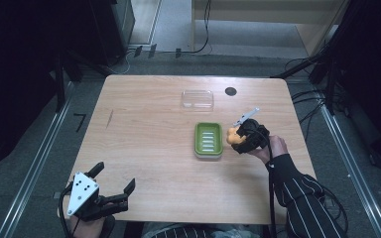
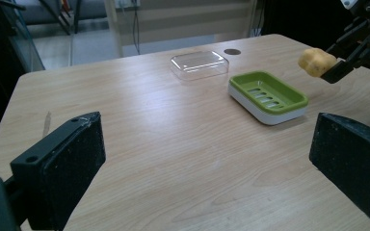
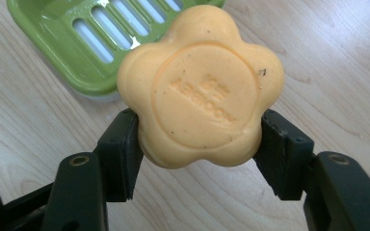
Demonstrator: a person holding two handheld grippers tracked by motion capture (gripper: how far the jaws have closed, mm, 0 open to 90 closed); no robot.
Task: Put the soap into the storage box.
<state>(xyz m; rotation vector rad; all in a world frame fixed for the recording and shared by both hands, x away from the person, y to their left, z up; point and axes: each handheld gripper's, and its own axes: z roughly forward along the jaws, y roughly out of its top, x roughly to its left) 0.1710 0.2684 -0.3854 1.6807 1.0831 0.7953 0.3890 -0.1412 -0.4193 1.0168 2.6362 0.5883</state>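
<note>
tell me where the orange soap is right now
The flower-shaped orange soap is clamped in the right hand-held gripper, held above the table just right of the green soap dish in the high view.

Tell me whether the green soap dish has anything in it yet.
Empty. The green soap dish shows only its bare slotted tray; the orange soap is clamped in the right gripper, held above the table beside the dish.

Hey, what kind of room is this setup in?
Probably a lab or recording workspace: a bare wooden table ringed by floor cables and dark equipment stands, with a soap dish laid out as a prop.
</note>
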